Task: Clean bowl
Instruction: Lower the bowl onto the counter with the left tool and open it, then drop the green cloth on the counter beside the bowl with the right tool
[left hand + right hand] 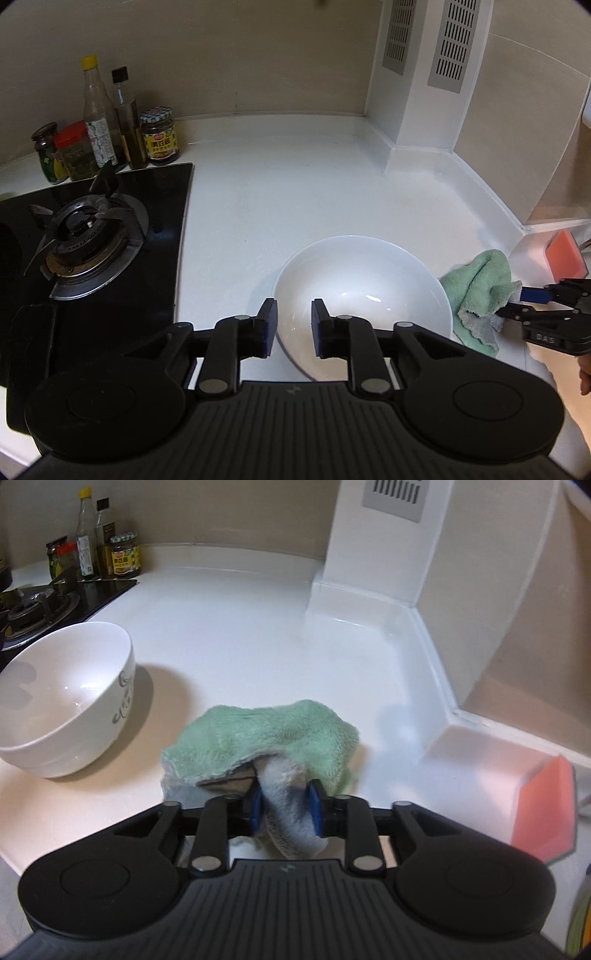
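A white bowl (pixel 362 280) (pixel 66 701) with a dark pattern on its side stands upright on the white counter (pixel 277 184). My left gripper (pixel 294 321) is open at the bowl's near rim, one finger outside the wall and one over the inside, neither pressing on it. Right of the bowl lies a crumpled green and grey cloth (pixel 476 284) (pixel 266 731). My right gripper (pixel 284 805) (pixel 517 302) is low at the cloth's near edge. Its jaws stand apart with a grey fold of cloth between the blue pads.
A black gas stove (pixel 85 236) is at the left, with sauce bottles and jars (pixel 110 122) behind it against the wall. A white boxed column (pixel 417 92) stands in the back corner. A pink sponge (pixel 543 805) sits at the right.
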Tool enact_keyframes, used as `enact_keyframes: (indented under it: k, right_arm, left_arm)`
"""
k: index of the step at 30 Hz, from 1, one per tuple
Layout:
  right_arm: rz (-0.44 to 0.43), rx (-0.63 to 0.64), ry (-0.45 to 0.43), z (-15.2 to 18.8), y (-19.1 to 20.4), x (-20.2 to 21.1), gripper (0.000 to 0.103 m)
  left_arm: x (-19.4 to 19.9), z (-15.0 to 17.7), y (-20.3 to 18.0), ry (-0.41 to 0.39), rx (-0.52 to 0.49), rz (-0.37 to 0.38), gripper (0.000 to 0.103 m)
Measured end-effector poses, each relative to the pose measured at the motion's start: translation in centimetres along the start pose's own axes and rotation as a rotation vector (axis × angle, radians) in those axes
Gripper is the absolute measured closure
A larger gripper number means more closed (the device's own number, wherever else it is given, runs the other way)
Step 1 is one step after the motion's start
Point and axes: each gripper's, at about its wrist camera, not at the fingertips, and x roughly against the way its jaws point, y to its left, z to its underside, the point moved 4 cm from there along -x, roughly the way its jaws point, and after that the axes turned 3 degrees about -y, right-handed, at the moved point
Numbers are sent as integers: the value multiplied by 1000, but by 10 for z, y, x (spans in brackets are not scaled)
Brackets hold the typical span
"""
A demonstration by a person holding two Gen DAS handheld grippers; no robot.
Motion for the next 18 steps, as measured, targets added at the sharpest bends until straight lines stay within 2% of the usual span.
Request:
enact_keyframes:
  k: [3,5,8,10,14,18]
  right_arm:
    - [-22,-49,-4,5,-7,15,69]
    - [-33,-132,-28,11,-15,30,68]
    - [-24,-240,-49,17,-27,51,68]
    - [-18,-302,-64,20,-33,65,67]
    - [23,-328,-109,17,-26,90,67]
    - [52,-296,-135,10,-3,107,67]
  left_arm:
    - [4,4,-2,-2,-4,-26,65]
    - [8,6,-4,-7,-14,-35,65]
    - [15,8,-3,-20,-17,-31,58]
    - [21,9,-3,-37,-18,-19,58]
    - [31,14,-3,-27,-40,0,58]
    - [41,23,3,-29,-43,1,58]
